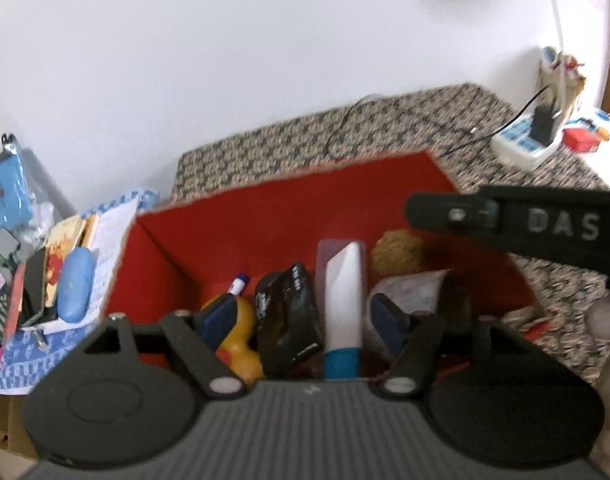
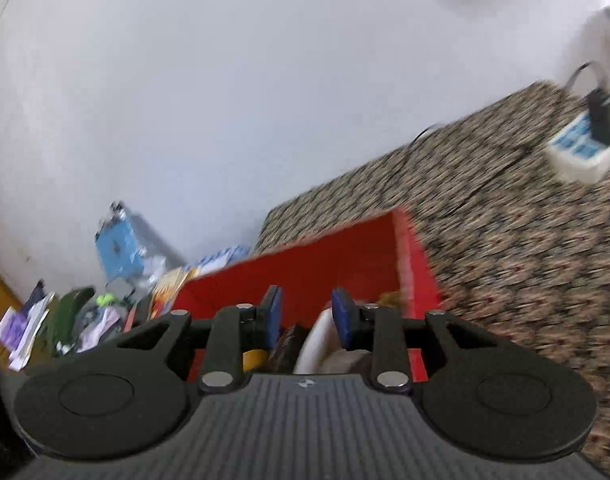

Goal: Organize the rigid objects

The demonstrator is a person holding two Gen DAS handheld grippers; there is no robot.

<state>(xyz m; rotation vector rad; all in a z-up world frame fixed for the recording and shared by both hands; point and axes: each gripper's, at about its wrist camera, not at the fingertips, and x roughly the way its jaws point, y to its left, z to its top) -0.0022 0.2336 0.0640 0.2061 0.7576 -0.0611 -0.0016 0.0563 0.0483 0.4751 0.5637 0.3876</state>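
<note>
A red cardboard box [image 1: 265, 208] sits on a patterned cloth and fills the centre of the left wrist view. Inside it lie a yellow rounded toy [image 1: 241, 340], a black packet [image 1: 289, 312], a white tube with a blue cap [image 1: 343, 304], a brown spongy lump [image 1: 397, 252] and a scrap of paper [image 1: 417, 292]. My left gripper [image 1: 305, 318] hangs open over these, holding nothing. The black body of the other gripper [image 1: 545, 224] crosses the box's right side. In the blurred right wrist view, my right gripper [image 2: 308, 316] is open above the red box [image 2: 305, 272].
Left of the box lies a clutter pile with a blue oval case [image 1: 75, 290], booklets and a blue pouch [image 1: 5, 188]. A white power strip with a black charger [image 1: 525, 144] and its cable lie at the far right on the patterned cloth [image 1: 285, 144]. A white wall stands behind.
</note>
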